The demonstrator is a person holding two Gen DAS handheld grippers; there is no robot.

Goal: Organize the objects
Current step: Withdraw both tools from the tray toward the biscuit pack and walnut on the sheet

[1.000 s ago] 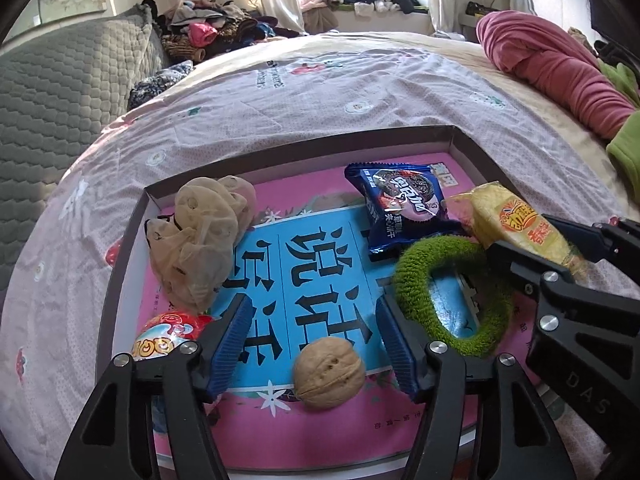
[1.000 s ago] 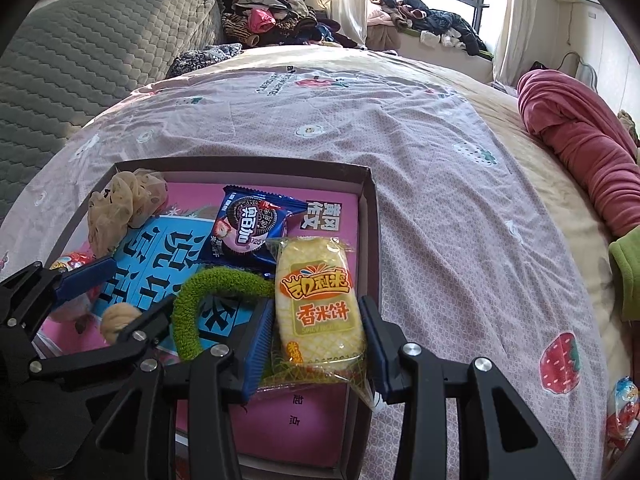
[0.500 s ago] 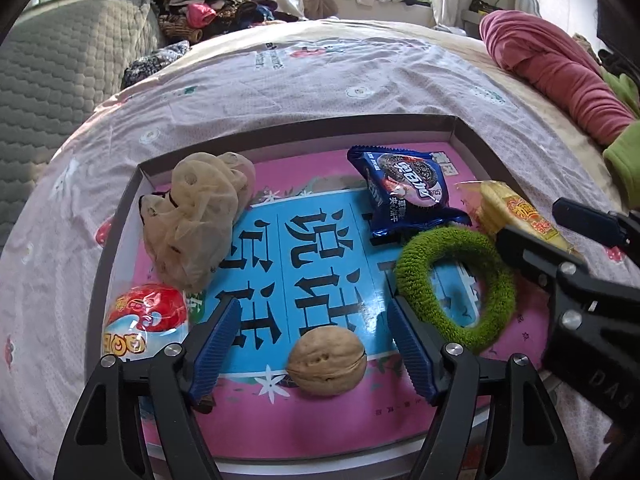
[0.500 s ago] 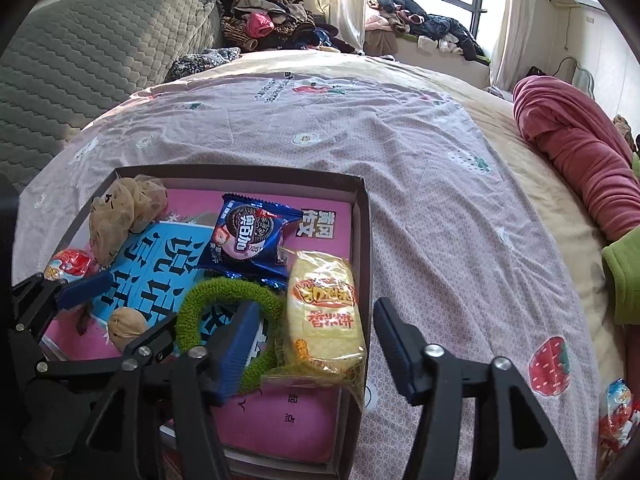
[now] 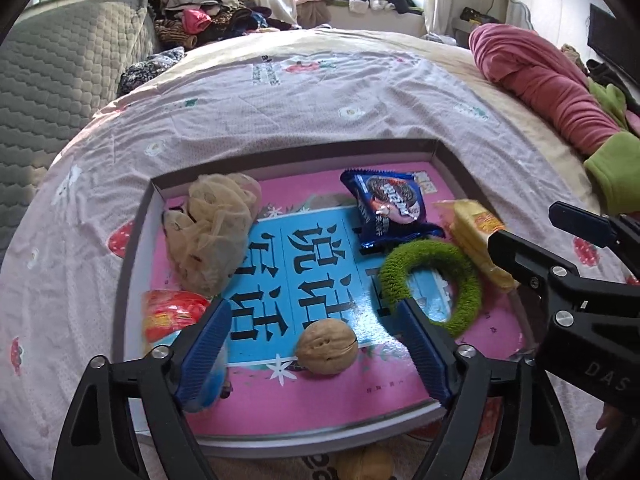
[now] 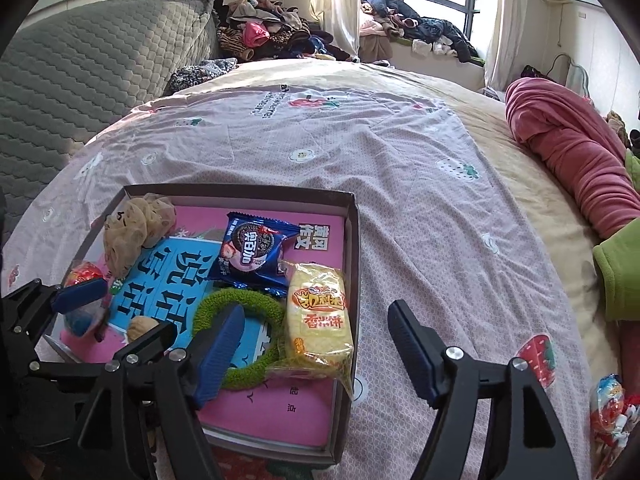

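both jaws apart, empty: left gripper (image 5: 316, 354) frames walnut (image 5: 326, 346) in box (image 5: 132, 264); right gripper (image 6: 316, 344) hovers beside rice cake (image 6: 318, 316) (probably between placements). next: pick loose snack (image 6: 608, 408) off bed.

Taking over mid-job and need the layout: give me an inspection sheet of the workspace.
Surface: bed sheet, wrinkled, pink.
Job's things: box holds book, walnut, green ring, cookie pack, yellow snack, mesh pouch, red packet.
Clutter: packet on sheet; second walnut below box.
Grippers: left gripper open around walnut; right gripper open, empty.
Cables: nothing seen.
Surroundings: clothes pile, red blanket.
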